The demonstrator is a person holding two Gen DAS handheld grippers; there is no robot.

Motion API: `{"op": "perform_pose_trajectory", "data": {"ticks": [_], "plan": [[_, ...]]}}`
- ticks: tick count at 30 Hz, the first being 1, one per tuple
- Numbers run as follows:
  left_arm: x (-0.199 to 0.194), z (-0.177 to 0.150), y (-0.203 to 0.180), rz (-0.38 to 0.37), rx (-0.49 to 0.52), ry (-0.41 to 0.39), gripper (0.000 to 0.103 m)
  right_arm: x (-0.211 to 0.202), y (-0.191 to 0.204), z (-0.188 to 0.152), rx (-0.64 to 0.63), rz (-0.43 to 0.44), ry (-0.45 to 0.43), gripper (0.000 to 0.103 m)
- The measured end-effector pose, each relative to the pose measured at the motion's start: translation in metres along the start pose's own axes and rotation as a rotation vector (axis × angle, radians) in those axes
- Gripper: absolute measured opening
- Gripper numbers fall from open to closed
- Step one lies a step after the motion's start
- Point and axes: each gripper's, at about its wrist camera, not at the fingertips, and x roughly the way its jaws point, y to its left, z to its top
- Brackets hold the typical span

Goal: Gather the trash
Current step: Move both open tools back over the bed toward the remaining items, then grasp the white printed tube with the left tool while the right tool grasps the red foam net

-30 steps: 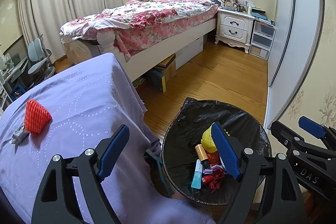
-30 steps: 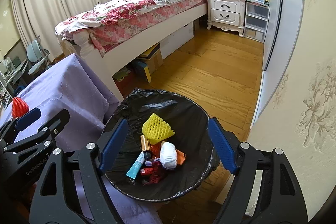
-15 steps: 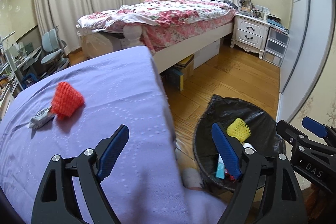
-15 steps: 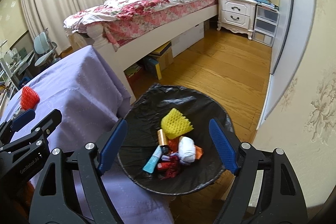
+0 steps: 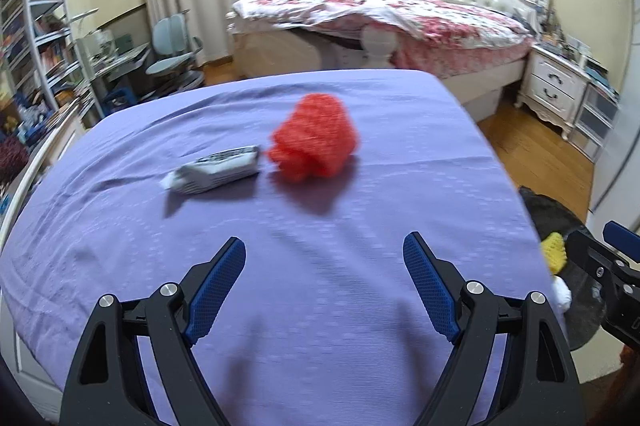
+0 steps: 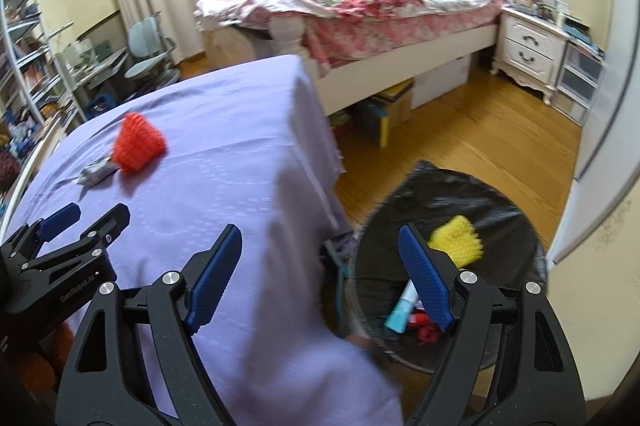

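The left claw (image 5: 324, 286) stands wide open with nothing between its blue pads, poised over the near part of the lilac-cloth-covered counter (image 5: 120, 246). Straight ahead of it, farther up the cloth, lie the two pieces still to be picked up: a red foam-mesh fruit sleeve, crumpled into a cone (image 5: 314, 142), and just to that sleeve's left a flattened white-and-grey printed wrapper (image 5: 212, 172), nearly touching it. The red sleeve sits almost on the claw's centre line; the wrapper lies off to the left, its long axis running across the view, tilted slightly up to the right, so open jaws would have to turn to close across its narrow width.

The right claw (image 6: 320, 274) is likewise wide open and empty. It straddles the counter's right edge, with the black-bag-lined round trash bin (image 6: 400, 194) on the wooden floor below and to its right, already holding a yellow foam-mesh sleeve (image 6: 456, 234) and other scraps. From this claw the red sleeve is well off to the upper left, so the left claw is judged the nearer one for the next pick.
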Motion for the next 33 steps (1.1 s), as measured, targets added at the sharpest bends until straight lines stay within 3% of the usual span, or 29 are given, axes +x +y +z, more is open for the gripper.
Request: {"op": "perform_pose_trajectory", "data": {"ticks": [8,14,33], "plan": [[0.009,-0.004,0.062,0.085,-0.065,0.033,0.081,0.026,0.074,0.006,-0.095,0.083,0.049,0.079],[0.019,-0.005,0.092,0.110,-0.107,0.066,0.081,0.051,0.119,0.009,-0.163,0.090,0.080,0.079],[0.035,0.004,0.147,0.145,-0.185,0.082,0.081,0.096,0.184,0.036,-0.205,0.085,0.082,0.079]]}}
